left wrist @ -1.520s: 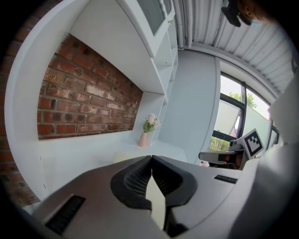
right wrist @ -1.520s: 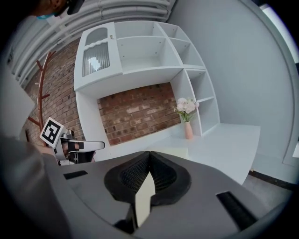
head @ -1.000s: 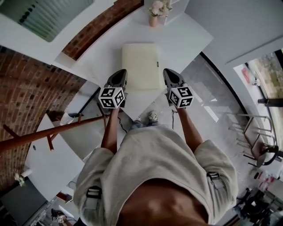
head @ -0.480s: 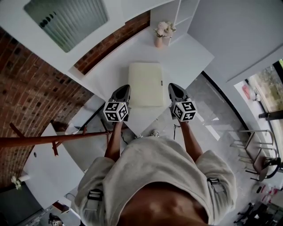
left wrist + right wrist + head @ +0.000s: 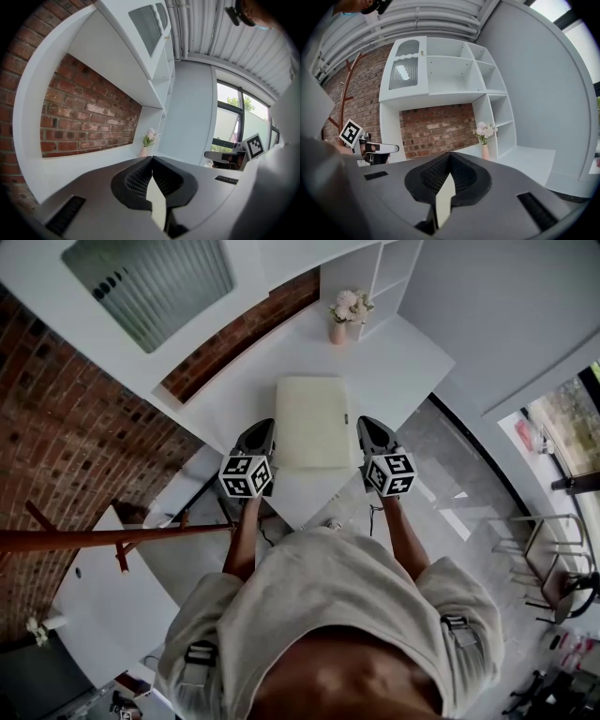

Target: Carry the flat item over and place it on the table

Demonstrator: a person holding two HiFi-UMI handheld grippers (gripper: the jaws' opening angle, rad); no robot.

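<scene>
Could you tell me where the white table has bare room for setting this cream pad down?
The white table is bare right of the cream flat pad, out to its corner, and left along the brick wall. Only the far end is taken, by the pink vase of flowers beside the white shelf unit.

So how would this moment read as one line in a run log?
step: carry pad | left gripper: shut on pad | right gripper: shut on pad | pad: over table | vase: beyond pad
</scene>
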